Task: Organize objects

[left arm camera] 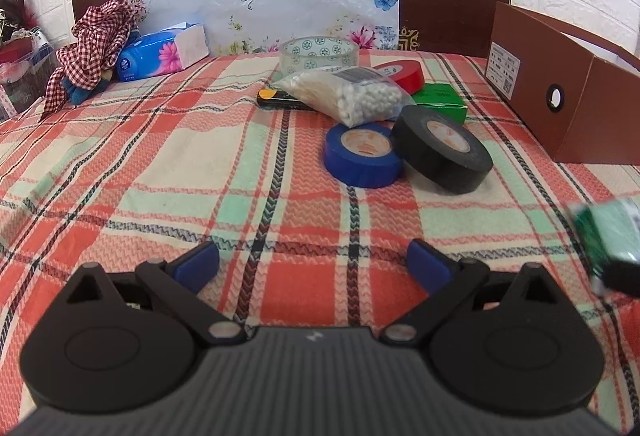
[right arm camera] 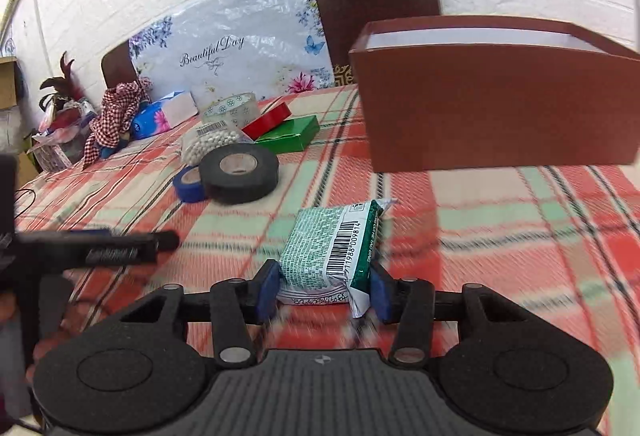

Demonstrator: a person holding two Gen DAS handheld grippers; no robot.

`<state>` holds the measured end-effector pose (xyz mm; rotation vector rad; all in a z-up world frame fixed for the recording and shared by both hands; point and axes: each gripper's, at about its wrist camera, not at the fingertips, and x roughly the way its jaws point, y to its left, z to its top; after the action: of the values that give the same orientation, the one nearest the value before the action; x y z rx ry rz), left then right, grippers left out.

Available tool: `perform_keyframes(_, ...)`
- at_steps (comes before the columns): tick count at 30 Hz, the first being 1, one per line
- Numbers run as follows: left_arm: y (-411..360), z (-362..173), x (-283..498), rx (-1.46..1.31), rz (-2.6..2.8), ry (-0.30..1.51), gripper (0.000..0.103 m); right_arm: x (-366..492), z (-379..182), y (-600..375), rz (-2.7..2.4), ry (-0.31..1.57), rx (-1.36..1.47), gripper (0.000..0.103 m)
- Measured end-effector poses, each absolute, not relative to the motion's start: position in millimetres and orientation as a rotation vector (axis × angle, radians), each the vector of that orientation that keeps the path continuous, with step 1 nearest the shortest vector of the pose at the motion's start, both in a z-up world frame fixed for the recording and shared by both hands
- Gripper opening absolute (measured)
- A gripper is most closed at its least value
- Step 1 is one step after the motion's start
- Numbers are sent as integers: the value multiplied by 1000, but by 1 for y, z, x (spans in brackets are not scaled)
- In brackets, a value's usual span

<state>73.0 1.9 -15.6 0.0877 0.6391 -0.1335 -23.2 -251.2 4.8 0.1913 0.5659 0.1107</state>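
Between the blue pads of our right tool point(right arm camera: 323, 290) sits a green packet point(right arm camera: 334, 248) with a barcode. The pads press on its two sides, so this tool grips it, low over the checked cloth point(right arm camera: 500, 236). No earlier picture is given, so we say only this.

Our left tool point(left arm camera: 314, 264) stands wide open with nothing between its pads, over a bare part of the cloth. In the left wrist view the green packet shows only as a blur at the right edge.

From left to right on the worktop we see a red checked rag point(left arm camera: 94, 43) at the far left, and just beside it a blue tissue pack point(left arm camera: 164, 51). Near the middle stands a clear tape roll point(left arm camera: 318, 53), and in front of it lies a bag of white beads point(left arm camera: 348, 93). A small black and yellow thing point(left arm camera: 280, 99) lies partly under the bag; we cannot tell what it is. A blue tape roll point(left arm camera: 362, 155) lies flat, and a black tape roll point(left arm camera: 442, 147) leans on it, tilted. Behind them are a red tape roll point(left arm camera: 400, 75) and a green box point(left arm camera: 440, 101). At the right stands an open brown box point(left arm camera: 568, 107), well apart from the rolls.
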Motion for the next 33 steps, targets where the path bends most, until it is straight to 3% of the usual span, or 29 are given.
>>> perform_keyframes(2,1,-16,73,90,-133,641,101,-36,5,-258,71,552,200,62)
perform_keyframes(7,2,-15,73,94,-138,648,101,-40,5,-271,44,551,248,63)
perform_keyframes(11,-3,-9,73,99,-154,682,99,-42,5,-264,62,553,207,73)
perform_keyframes(19,-63,25,61,-25,-512,808,89,-45,4,-262,65,563,174,73)
perform_keyframes(24,-107,25,64,-45,-653,916,88,-39,7,-258,78,581,116,76)
perform_keyframes(26,-119,22,68,-48,-678,945,83,-34,8,-259,82,588,110,76)
perform_keyframes(28,-130,14,72,-37,-698,981,60,-26,6,-258,91,611,102,76)
perform_keyframes(30,-133,7,76,-60,-717,978,54,-19,3,-255,112,617,83,61)
perform_keyframes(33,-137,12,71,-39,-722,953,47,-16,4,-251,104,598,57,51)
